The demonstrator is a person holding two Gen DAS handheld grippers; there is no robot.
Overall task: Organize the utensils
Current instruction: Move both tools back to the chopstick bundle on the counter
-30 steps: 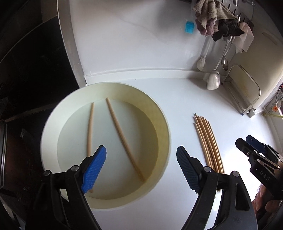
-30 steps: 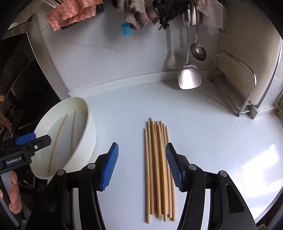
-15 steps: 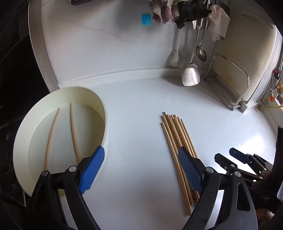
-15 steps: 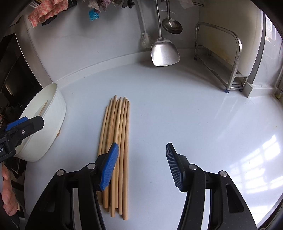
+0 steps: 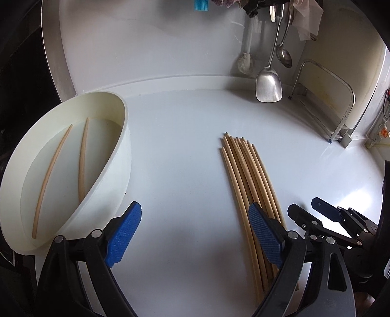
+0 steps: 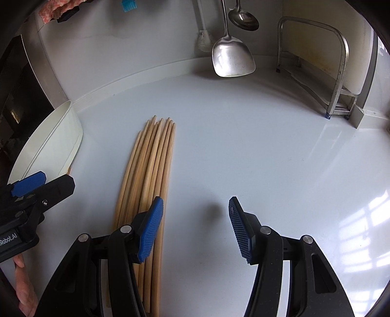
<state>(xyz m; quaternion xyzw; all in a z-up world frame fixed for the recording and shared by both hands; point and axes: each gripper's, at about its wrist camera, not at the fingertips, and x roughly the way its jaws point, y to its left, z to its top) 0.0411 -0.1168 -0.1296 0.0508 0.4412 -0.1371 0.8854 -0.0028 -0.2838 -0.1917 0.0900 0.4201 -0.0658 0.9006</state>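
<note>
A bundle of several wooden chopsticks (image 5: pixel 246 180) lies on the white counter; it also shows in the right wrist view (image 6: pixel 151 175). A white round basin (image 5: pixel 121 156) at the left holds two more chopsticks (image 5: pixel 82 156); its rim shows in the right wrist view (image 6: pixel 61 141). My left gripper (image 5: pixel 195 234) is open and empty between the basin and the bundle, its right finger over the bundle's near end. My right gripper (image 6: pixel 195 226) is open and empty just right of the bundle, its left finger above the sticks.
A metal spatula (image 6: pixel 231 56), a ladle (image 6: pixel 243 19) and a white brush (image 6: pixel 204 41) hang at the back wall. A metal rack (image 6: pixel 316 65) with a cutting board stands at the back right. A dark appliance edges the left side.
Both grippers have swung right: the left one from over the basin to the gap beside the bundle, the right one from over the bundle to its right side. Both stay open.
</note>
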